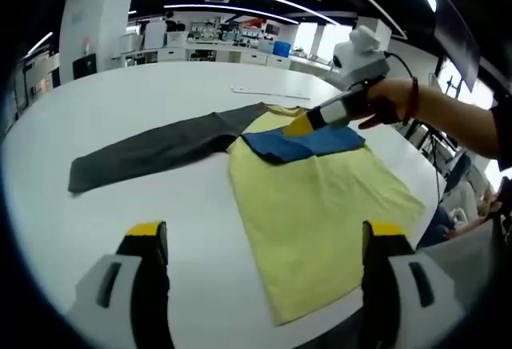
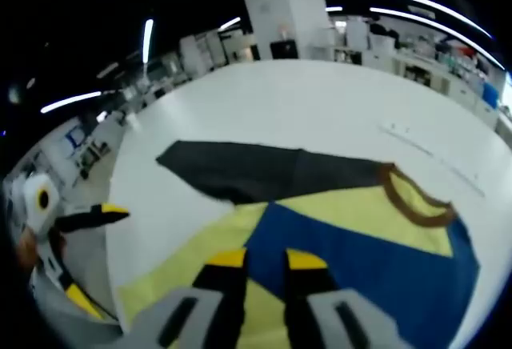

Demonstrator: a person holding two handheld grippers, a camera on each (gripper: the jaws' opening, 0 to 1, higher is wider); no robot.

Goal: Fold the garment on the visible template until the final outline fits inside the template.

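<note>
A shirt with a yellow body point(image 1: 320, 205) lies flat on the white table point(image 1: 160, 93). Its dark grey sleeve point(image 1: 152, 149) stretches out to the left. The blue sleeve point(image 1: 308, 142) is folded across the chest below the brown collar point(image 2: 416, 201). My right gripper point(image 1: 302, 125), held by a hand, comes in from the right and is shut on the blue sleeve's end. In the right gripper view its jaws point(image 2: 266, 259) stand close together over the blue sleeve point(image 2: 376, 265) and yellow body point(image 2: 200, 253). My left gripper point(image 1: 266, 230) hovers open above the shirt's hem.
A thin pale strip point(image 1: 268, 91) lies on the table beyond the collar. The table's right edge runs close to the shirt, with chairs point(image 1: 456, 197) past it. Desks and shelves point(image 1: 216, 45) line the far wall. My left gripper point(image 2: 100, 257) shows at the table's edge.
</note>
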